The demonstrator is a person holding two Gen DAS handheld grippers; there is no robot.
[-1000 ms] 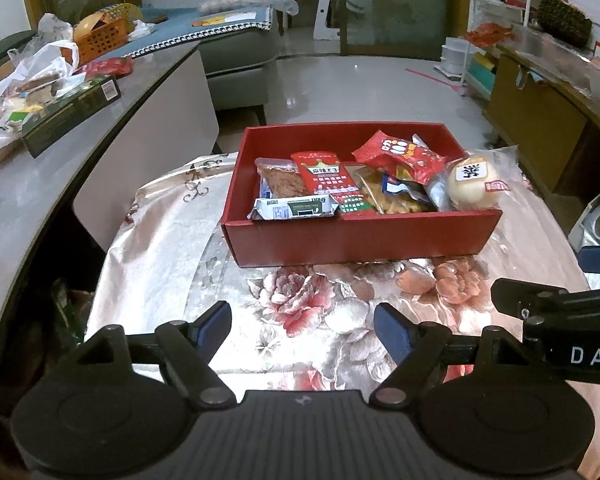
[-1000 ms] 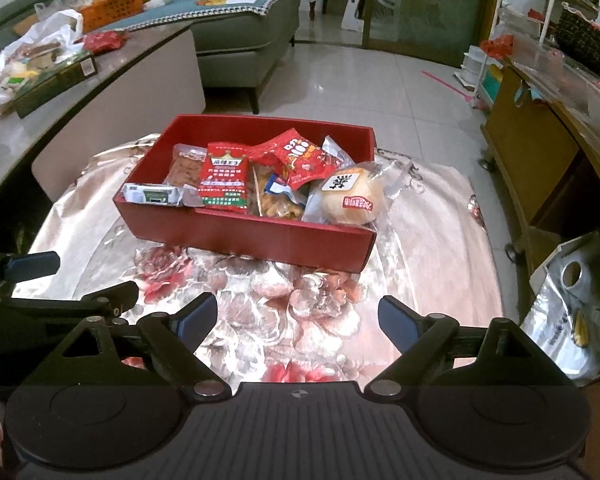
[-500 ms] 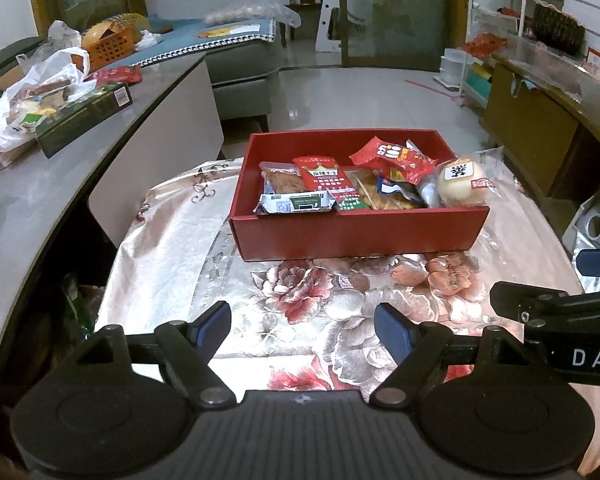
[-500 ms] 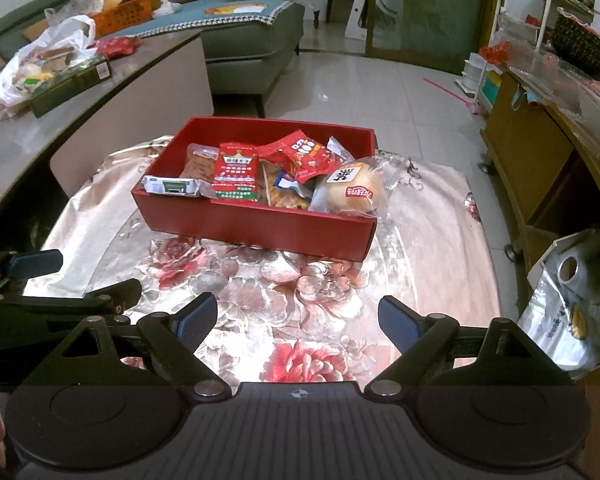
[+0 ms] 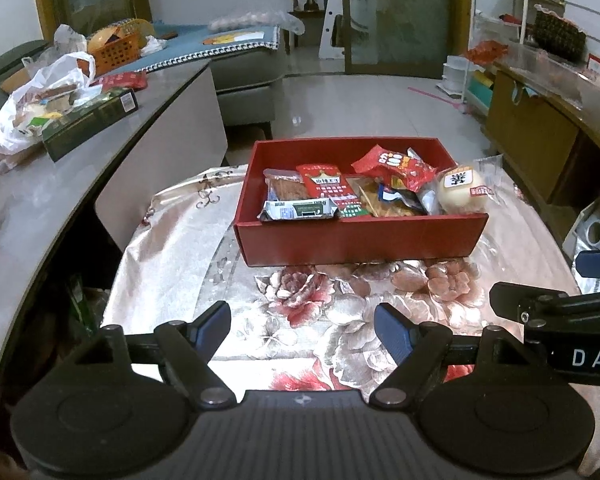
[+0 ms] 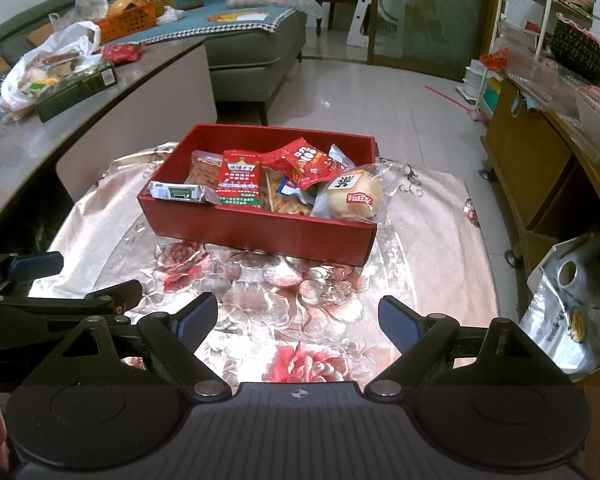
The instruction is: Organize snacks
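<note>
Between the left claw's (image 5: 302,322) wide-spread fingers lies only flowered cloth (image 5: 300,300); the right claw (image 6: 298,318) beside it is just as wide and also empty. Both hang over the near part of the table, apart from the red box (image 5: 360,236) farther off.

The snacks sit in that box: a silver-green bar (image 5: 298,210) at the near left, a red packet (image 5: 328,188) behind it, a red bag (image 5: 394,166) on top of the pile, and a wrapped bun (image 5: 466,192) at the right end.

The bun looks the likeliest trouble: it rides high on the rim, its wrapper spilling over the wall, so a nudge to the box could roll it onto the cloth. The cloth looks slick, and a push on the wall may slide the box. The packets overlap, so lifting one could drag its neighbour out.
</note>
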